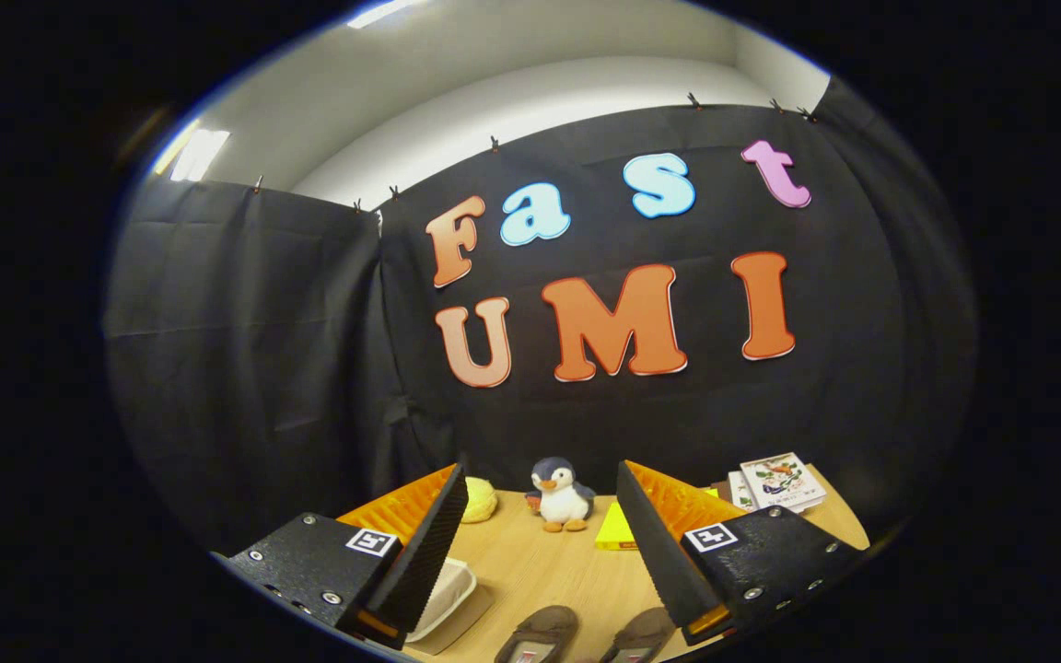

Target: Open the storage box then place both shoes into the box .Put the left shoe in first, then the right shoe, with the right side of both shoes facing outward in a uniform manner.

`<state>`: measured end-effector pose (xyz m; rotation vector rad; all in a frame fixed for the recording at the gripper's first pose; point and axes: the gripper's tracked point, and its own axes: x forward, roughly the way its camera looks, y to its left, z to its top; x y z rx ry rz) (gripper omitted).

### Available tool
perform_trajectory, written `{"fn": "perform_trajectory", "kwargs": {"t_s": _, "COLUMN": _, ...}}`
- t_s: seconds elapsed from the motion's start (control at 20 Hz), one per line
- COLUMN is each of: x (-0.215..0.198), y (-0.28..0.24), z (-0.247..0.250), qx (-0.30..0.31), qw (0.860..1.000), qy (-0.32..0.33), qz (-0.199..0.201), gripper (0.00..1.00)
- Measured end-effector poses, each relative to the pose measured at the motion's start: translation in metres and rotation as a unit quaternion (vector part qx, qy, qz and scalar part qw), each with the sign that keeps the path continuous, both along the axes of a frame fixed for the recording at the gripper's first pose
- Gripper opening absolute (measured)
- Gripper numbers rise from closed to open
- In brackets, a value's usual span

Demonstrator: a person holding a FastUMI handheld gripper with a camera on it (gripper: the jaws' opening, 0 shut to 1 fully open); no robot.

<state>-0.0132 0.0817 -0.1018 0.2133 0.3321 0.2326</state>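
Note:
My gripper (542, 516) is open, held above the wooden table (540, 571) with nothing between its fingers. Two brown shoes lie side by side below and between the fingers, toes pointing away: the left one (540, 633) and the right one (641, 633), partly cut off. A pale storage box (446, 597) with a translucent lid lies under the left finger (425, 548), mostly hidden by it; I cannot tell whether its lid is open.
A penguin plush (560, 497) stands at the back of the table. A yellow round plush (479, 501) sits to its left, a yellow block (615, 530) to its right. Picture books (777, 482) are stacked at the back right corner.

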Motion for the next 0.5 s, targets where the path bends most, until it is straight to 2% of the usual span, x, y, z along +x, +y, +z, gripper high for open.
{"fn": "perform_trajectory", "kwargs": {"t_s": 0.2, "x": -0.011, "y": 0.032, "z": -0.048, "qx": 0.032, "qw": 0.996, "qy": 0.075, "qz": 0.041, "gripper": 0.97}}
{"fn": "perform_trajectory", "kwargs": {"t_s": 0.35, "x": -0.021, "y": 0.056, "z": -0.084, "qx": 0.072, "qw": 0.985, "qy": 0.141, "qz": 0.066, "gripper": 0.97}}
{"fn": "perform_trajectory", "kwargs": {"t_s": 0.5, "x": -0.029, "y": 0.079, "z": -0.107, "qx": 0.101, "qw": 0.974, "qy": 0.181, "qz": 0.088, "gripper": 0.97}}
